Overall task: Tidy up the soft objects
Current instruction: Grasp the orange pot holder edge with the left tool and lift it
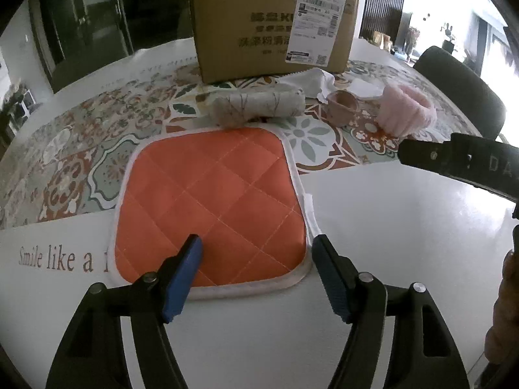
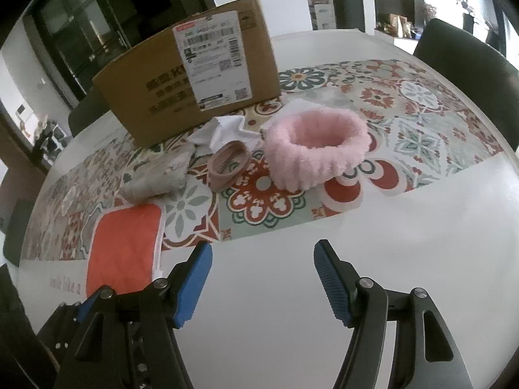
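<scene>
An orange quilted pot holder (image 1: 211, 207) with white piping lies flat on the white table (image 1: 405, 227), its far edge overlapping the near edge of the patterned floral runner (image 1: 81, 149) that crosses the tabletop. The left gripper (image 1: 256, 243) hangs over the pot holder's near edge with its blue-padded fingers (image 1: 185, 272) spread apart; one pad sits above the orange cloth, the other just past its near right corner, and neither is pressing on the fabric, so the cloth is released.

The right gripper (image 2: 262, 253) hovers over bare white table near the front edge, its fingers also parted with nothing between them.

Further back on the runner, a rolled pale printed cloth (image 1: 256, 105) lies just beyond the pot holder's far edge. Beside it towards the right stand a small brownish-pink band (image 2: 227, 165) and a fluffy pink headband (image 2: 316, 146), upright as an open ring. A crumpled white cloth (image 2: 227, 133) lies behind them, against the foot of a cardboard box (image 2: 194, 77) with a shipping label, which stands at the runner's far edge.
</scene>
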### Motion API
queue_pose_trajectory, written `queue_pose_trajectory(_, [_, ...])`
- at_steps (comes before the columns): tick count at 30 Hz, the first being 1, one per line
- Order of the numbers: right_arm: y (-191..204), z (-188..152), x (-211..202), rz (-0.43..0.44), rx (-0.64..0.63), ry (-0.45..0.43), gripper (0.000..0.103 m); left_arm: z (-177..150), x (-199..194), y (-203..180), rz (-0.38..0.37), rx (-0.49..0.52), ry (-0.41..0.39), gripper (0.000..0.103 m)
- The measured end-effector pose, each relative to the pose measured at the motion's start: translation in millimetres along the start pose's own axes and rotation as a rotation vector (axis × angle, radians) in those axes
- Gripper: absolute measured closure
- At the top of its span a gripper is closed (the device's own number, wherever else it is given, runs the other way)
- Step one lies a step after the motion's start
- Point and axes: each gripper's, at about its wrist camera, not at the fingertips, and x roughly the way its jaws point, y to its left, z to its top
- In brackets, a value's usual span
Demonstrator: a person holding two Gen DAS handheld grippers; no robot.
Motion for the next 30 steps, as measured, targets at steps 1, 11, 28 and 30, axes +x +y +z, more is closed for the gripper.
queue_pose_trajectory(1, [1.0,-0.1,0.8,0.007,0.000,0.004,0.036,-0.5,-1.2,-1.6,-0.011,0.007,-0.006,0.049])
queue_pose_trajectory(11, [-1.1,0.7,0.3,0.025,0.022,0.011,0.036,1.4,-16.7,5.6,-0.057,-0.077,-0.044,0.091])
queue_pose_trajectory(28, [21.6,15.6,-20.2,0.111,-0.075,-0.037,0.036,19.0,-89.6,11.9,-0.003,-0.139,-0.277,0.093])
queue_pose_trajectory(30, [18.9,19.9,-24.0,0.091,-0.081,-0.056,0.036,24.7,-89.7,9.9,0.006,-0.145,-0.292,0.093])
